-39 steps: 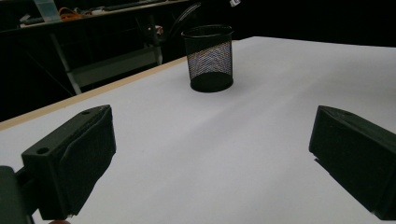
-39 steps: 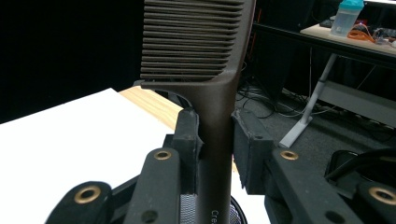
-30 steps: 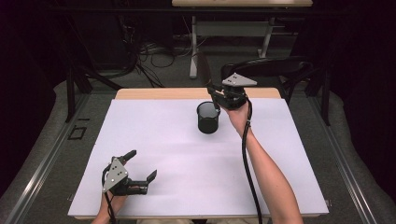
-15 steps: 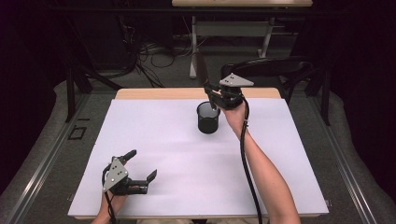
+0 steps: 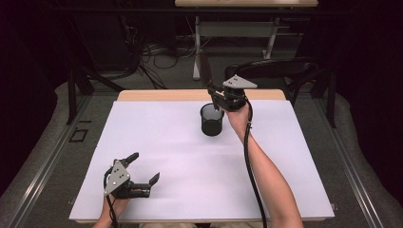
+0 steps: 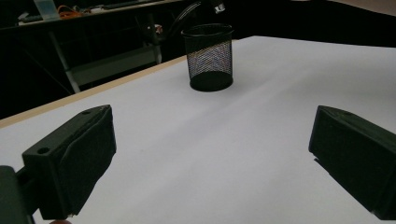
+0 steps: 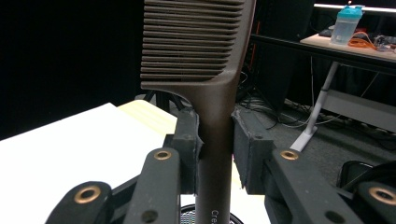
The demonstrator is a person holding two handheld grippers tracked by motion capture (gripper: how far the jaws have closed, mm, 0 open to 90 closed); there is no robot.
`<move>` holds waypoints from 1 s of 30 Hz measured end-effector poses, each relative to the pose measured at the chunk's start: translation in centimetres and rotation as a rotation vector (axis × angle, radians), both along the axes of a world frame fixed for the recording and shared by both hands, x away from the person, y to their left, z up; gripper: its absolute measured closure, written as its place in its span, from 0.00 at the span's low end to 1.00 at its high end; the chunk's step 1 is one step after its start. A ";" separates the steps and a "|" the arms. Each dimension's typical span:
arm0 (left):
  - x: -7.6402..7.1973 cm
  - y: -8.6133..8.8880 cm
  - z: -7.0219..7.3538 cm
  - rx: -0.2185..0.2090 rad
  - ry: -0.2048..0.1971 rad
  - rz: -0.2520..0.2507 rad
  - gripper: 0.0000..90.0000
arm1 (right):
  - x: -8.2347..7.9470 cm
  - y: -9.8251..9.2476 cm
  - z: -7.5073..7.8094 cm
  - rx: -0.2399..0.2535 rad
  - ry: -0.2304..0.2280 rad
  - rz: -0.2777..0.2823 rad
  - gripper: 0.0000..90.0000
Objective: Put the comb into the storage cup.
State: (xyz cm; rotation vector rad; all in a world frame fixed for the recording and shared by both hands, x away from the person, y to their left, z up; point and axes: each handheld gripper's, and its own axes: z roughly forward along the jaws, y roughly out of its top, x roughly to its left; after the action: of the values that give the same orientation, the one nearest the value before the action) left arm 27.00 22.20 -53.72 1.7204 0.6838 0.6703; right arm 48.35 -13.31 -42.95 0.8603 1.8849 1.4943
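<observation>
The right gripper (image 7: pixel 215 149) has its jaws clamped on a dark brown plastic comb's (image 7: pixel 205 70) handle, above the black wire-mesh cup (image 5: pixel 212 119) at upper centre. The left gripper (image 5: pixel 142 172), jaws wide and empty, rests lower left on the white table (image 5: pixel 190 175).

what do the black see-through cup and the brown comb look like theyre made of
The black round mesh cup looks like painted wire mesh, probably metal: the fine grid lets the table show through, with a solid rim and base. The brown wide-toothed comb in the right gripper looks like matte moulded plastic: smooth, even teeth and raised lettering on the handle.
</observation>
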 end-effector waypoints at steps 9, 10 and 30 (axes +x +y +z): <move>0.0 0.1 0.0 0.002 -0.005 0.001 0.01 | 0.3 0.5 -0.6 -0.005 -0.003 -0.005 0.81; 0.0 0.1 0.0 0.002 -0.005 0.001 0.01 | 0.3 0.5 -0.7 -0.006 0.000 -0.006 0.81; -0.1 0.2 0.1 -0.001 -0.006 0.004 0.01 | 0.8 0.7 -1.6 -0.016 0.014 -0.013 0.81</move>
State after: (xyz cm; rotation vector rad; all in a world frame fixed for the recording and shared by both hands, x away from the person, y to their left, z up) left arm 26.92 22.36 -53.66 1.7159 0.6831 0.6775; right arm 49.17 -12.61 -44.51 0.8760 1.8953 1.4675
